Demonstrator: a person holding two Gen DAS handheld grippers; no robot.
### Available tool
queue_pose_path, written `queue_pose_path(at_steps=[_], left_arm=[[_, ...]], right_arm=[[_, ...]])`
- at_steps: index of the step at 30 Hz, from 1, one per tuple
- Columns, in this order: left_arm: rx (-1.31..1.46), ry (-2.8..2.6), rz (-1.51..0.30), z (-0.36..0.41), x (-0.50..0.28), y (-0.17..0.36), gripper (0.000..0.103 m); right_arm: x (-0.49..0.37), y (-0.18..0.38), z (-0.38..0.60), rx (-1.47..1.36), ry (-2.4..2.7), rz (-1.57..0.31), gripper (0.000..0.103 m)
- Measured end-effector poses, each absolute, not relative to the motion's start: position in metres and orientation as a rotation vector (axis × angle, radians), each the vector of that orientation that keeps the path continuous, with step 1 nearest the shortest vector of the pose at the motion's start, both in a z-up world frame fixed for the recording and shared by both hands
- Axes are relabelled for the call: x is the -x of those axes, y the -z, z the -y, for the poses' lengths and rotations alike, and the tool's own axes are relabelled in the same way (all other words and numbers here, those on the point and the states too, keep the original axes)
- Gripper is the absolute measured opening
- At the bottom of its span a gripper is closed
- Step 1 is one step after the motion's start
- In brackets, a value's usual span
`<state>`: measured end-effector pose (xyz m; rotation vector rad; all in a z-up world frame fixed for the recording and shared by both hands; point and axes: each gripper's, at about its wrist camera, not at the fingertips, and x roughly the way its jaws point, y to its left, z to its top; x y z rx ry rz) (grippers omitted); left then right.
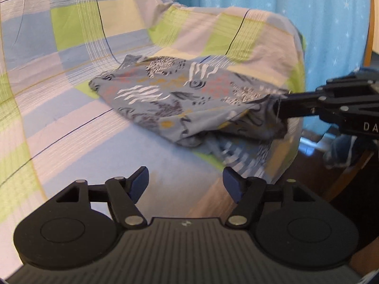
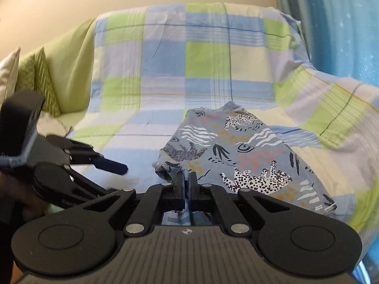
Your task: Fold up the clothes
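Garment (image 2: 239,156): grey-blue print cloth, lying ahead of both grippers on the checked sheet (image 2: 165,71) over the sofa seat, already doubled over at least once, near edge bunched.
Right gripper (image 2: 186,184): fingers pressed together, pinching the garment's near corner; cloth fed down between them and out of sight under the gripper body.
Left gripper (image 1: 186,181): fingers spread wide, holding nothing, hanging off to the left of the right gripper and short of the cloth's near edge.
Stage: fits either a fold under way or a folded piece being tidied; not settled by these views.
Risk, thin grip: only a small nip of the corner caught, perhaps one layer, though hard to tell through the blur; a sharp pull likely to slide the cloth free or peel the top layer off the lower one.
Risk, one-sided pull: far end of the garment unheld; drawing the pinched corner alone likely to drag the whole piece askew and undo the doubled edge.
Risk, sheet caught: checked sheet right under the pinch; any of it nipped along with the garment likely to lift and wrinkle the surface beneath.
Risk, seat edge: lower layers sagging beside the front right of the seat, below the right gripper in the left view; a tug outward likely to tip the bundle over the edge toward the floor (image 1: 208,196).
Risk, collision: left gripper close beside the right one; crossing over for a second hold could knock the pinch loose.
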<state>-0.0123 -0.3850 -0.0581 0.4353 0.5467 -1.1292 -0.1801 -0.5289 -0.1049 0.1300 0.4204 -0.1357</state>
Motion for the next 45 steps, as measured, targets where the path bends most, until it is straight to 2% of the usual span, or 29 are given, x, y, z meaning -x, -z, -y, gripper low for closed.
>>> queue_pose_path(at_steps=[6, 10, 16, 21, 23, 35, 40, 45], left_arm=[[-0.251, 1.088, -0.591, 0.414, 0.003, 0.06, 0.07], [-0.131, 1.072, -0.675, 0.425, -0.014, 0.065, 0.056], [-0.116, 0.983, -0.727, 0.416, -0.032, 0.065, 0.024], [-0.277, 0.907, -0.714, 0.385, -0.025, 0.053, 0.026], [-0.284, 0.906, -0.723, 0.381, -0.027, 0.054, 0.023], [-0.297, 1.015, -0.706, 0.386, -0.032, 0.055, 0.024], [-0.319, 1.044, -0.693, 0.39, -0.038, 0.056, 0.024], [-0.283, 1.048, -0.697, 0.383, -0.037, 0.049, 0.024]], right_arm=[[0.193, 0.093, 0.54, -0.148, 0.198, -0.33, 0.0], [0.19, 0.098, 0.552, -0.188, 0.209, -0.342, 0.0], [0.185, 0.099, 0.552, -0.178, 0.2, -0.354, 0.0], [0.179, 0.104, 0.545, -0.143, 0.175, -0.398, 0.0], [0.173, 0.108, 0.54, -0.116, 0.154, -0.437, 0.0], [0.163, 0.144, 0.477, 0.274, -0.067, -0.649, 0.0], [0.159, 0.148, 0.478, 0.295, -0.02, -0.671, 0.0], [0.17, 0.129, 0.485, 0.356, 0.173, -0.522, 0.0]])
